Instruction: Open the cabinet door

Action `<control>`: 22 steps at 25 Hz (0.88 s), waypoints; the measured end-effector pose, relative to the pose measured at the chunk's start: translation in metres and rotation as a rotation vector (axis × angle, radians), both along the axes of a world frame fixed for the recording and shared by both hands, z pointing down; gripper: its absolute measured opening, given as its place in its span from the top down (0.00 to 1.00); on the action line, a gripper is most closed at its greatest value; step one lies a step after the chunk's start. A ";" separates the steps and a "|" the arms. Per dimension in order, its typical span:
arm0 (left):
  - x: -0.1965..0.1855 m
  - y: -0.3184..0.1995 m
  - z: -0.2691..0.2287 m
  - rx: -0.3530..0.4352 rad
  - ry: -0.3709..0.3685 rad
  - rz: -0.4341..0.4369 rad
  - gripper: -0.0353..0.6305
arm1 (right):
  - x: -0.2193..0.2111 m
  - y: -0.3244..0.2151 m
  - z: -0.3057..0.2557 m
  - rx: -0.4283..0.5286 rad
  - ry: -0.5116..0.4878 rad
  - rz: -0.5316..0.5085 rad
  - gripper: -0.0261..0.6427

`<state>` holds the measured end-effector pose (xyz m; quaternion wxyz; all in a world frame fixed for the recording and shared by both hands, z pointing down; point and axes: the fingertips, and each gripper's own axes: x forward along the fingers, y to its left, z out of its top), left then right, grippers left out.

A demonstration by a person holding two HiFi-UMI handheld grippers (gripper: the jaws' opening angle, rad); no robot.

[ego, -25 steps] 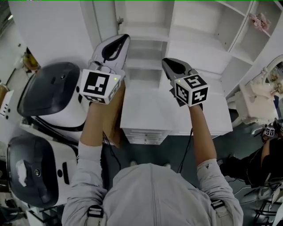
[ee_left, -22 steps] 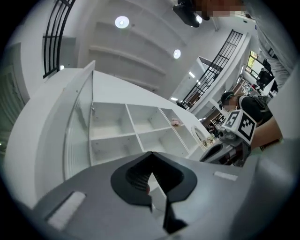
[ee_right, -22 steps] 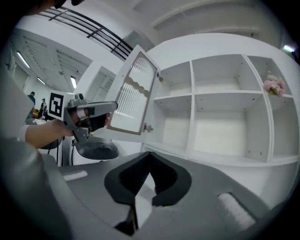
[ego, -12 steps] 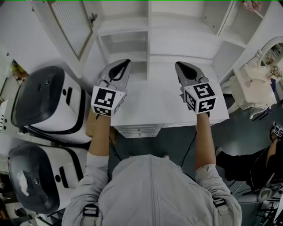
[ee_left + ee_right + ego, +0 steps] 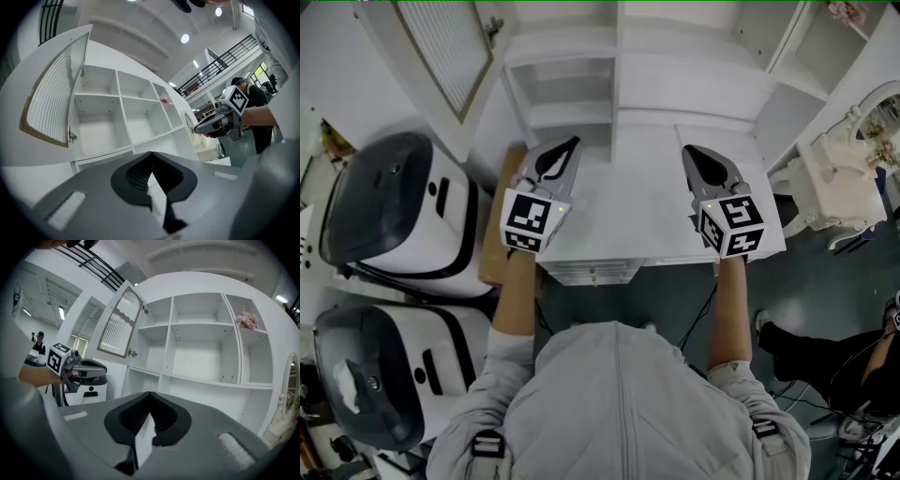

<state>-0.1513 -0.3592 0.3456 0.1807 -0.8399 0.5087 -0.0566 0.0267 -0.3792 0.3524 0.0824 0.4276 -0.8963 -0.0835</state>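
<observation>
The white cabinet [image 5: 609, 84] stands against the wall with its shelves bare. Its door [image 5: 441, 47], a ribbed pane in a pale frame, hangs swung open at the upper left and shows as door [image 5: 51, 98] and door [image 5: 117, 324] in the gripper views. My left gripper [image 5: 567, 145] and right gripper [image 5: 692, 152] hover side by side over the white desk top [image 5: 628, 216], pointing at the cabinet. Both are shut with nothing between the jaws and touch nothing. Each gripper view shows its own closed tip, left gripper [image 5: 151, 153] and right gripper [image 5: 149, 393].
Two white-and-black machines [image 5: 394, 206] [image 5: 375, 375] stand at the left, with a brown box [image 5: 502, 234] beside the desk. A white vanity with a mirror [image 5: 839, 178] is at the right. Pink flowers [image 5: 247, 320] sit on an upper right shelf. A person [image 5: 825, 356] sits low right.
Both grippers have come down and back from the cabinet front to just above the desk top. The door stays swung open.
</observation>
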 end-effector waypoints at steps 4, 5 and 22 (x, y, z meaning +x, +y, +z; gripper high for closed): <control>0.002 0.002 0.005 -0.011 -0.002 0.012 0.92 | 0.000 0.001 0.008 -0.011 0.021 0.015 0.96; 0.003 0.003 0.006 -0.012 -0.007 0.016 0.92 | 0.000 0.001 0.009 -0.014 0.028 0.017 0.96; 0.009 0.001 0.012 -0.031 -0.001 0.035 0.92 | -0.003 -0.001 0.018 -0.025 0.067 0.023 0.96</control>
